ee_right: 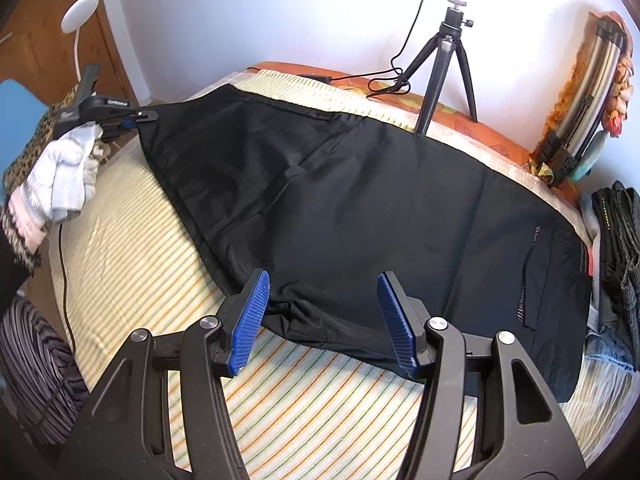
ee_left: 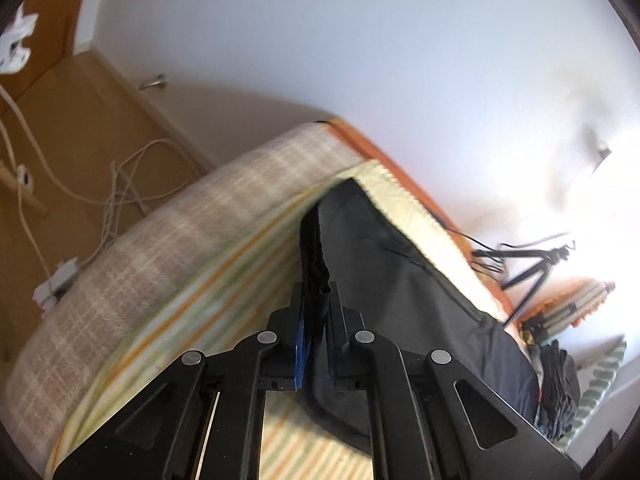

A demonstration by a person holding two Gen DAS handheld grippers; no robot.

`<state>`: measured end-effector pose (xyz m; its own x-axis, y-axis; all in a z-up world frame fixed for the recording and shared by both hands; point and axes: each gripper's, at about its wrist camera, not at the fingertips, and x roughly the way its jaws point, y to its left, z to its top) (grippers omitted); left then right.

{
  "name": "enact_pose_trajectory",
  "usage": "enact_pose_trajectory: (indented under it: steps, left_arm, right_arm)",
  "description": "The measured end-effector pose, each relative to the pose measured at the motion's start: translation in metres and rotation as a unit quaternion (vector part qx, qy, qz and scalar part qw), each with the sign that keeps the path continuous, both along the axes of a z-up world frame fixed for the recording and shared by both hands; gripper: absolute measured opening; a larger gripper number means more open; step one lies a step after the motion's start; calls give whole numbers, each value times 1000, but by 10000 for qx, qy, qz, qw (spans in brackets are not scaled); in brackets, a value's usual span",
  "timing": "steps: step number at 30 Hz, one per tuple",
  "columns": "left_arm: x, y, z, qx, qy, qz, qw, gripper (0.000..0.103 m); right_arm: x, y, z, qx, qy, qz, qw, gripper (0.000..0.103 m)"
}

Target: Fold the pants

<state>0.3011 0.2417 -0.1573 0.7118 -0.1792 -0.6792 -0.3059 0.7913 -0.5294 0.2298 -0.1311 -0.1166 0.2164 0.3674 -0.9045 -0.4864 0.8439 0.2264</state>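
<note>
Left wrist view first: the left tongs [ee_left: 316, 320] are clenched on a bunched hem or waistband edge of the black pants [ee_left: 400, 264], lifting that end slightly off the striped bed cover [ee_left: 224, 276]. My guess is that's to pull the fabric taut before a fold.

Right wrist view: the right tongs [ee_right: 322, 320] are spread wide, gripping nothing, hovering over the near edge of the pants [ee_right: 360, 200], which lie flat across the bed [ee_right: 320, 400]. A tripod [ee_right: 446, 68] stands on the far side, and the far corner is pinched by the other tongs [ee_right: 140, 114]. Looks like it's lining up a second grab.
</note>
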Motion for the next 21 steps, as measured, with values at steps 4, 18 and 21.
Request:
enact_pose_trajectory:
  steps: [4,18,21]
  left_arm:
    - [3,-23,11,202,-149,-363,9990,7]
    - [3,-95,19,148,-319,-1492,9882,7]
    - [3,-103,20,194,-303,-1618,9862,7]
  right_arm:
    - [18,3,2,258,177,-179,9994,59]
    - [126,93,-7,1777,1213,-379,9758,74]
    - [141,125,-21,1961,1479,-368,9687,75]
